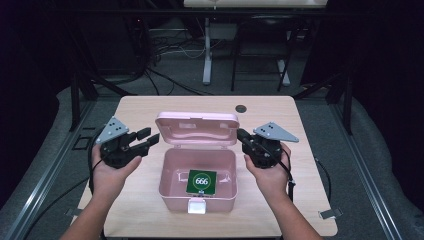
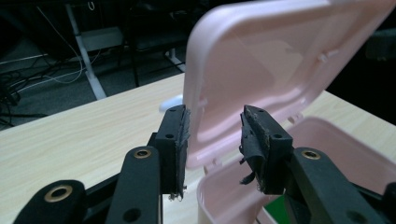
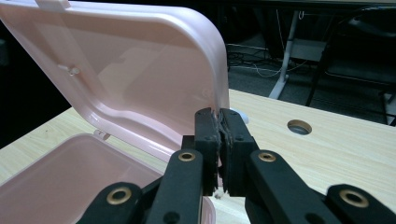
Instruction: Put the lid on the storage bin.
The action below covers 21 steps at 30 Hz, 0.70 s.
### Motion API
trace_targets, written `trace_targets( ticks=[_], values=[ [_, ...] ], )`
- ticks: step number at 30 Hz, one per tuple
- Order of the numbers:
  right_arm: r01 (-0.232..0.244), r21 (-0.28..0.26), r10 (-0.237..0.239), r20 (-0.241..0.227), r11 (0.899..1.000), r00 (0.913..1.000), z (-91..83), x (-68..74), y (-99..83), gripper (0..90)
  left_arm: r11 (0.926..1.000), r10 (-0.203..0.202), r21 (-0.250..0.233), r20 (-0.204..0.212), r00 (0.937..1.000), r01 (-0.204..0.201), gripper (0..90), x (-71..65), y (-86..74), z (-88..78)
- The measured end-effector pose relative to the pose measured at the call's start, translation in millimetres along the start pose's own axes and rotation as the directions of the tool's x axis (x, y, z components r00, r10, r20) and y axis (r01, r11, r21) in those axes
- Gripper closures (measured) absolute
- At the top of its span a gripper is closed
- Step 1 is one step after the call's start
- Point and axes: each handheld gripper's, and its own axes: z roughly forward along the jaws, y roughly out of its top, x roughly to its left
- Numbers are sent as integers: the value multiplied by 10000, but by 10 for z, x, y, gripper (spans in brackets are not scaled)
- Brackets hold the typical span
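The person's forearms enter from the near edge of the wooden table (image 1: 280, 120), one hand on each gripper, either side of the pink box (image 1: 197, 192). The box sits at the table's middle with its lid (image 1: 196, 129) raised upright at the far side, hinged along the box's back edge. A green card (image 1: 202, 181) marked 666 lies flat inside the box, toward its front wall, just behind the white latch (image 1: 196, 207).

The left gripper (image 1: 148, 138) hovers just off the lid's left edge; its jaws stand fairly wide, the lid's edge lined up in the gap between them, pads not pressing on it. The right gripper (image 1: 241, 134) is at the lid's right edge, jaws pressed together, tips close against the lid's rim, with nothing seen between them. Beyond the lid, a round hole (image 1: 241, 108) marks the tabletop.
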Motion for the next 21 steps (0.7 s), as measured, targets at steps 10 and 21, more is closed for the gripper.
trace_targets(
  ticks=[10, 21],
  values=[
    [-35, 14, 35, -12, 10000, 10000, 13, -16, 3, 864, 9997, -25, -254, -484, 9988, 13, 807, -6, 173, 134],
    [-118, -24, 117, -170, 9999, 9998, -26, -15, -7, 854, 9992, 355, -171, -722, 9968, -368, 863, -50, 132, 85]
  ],
)
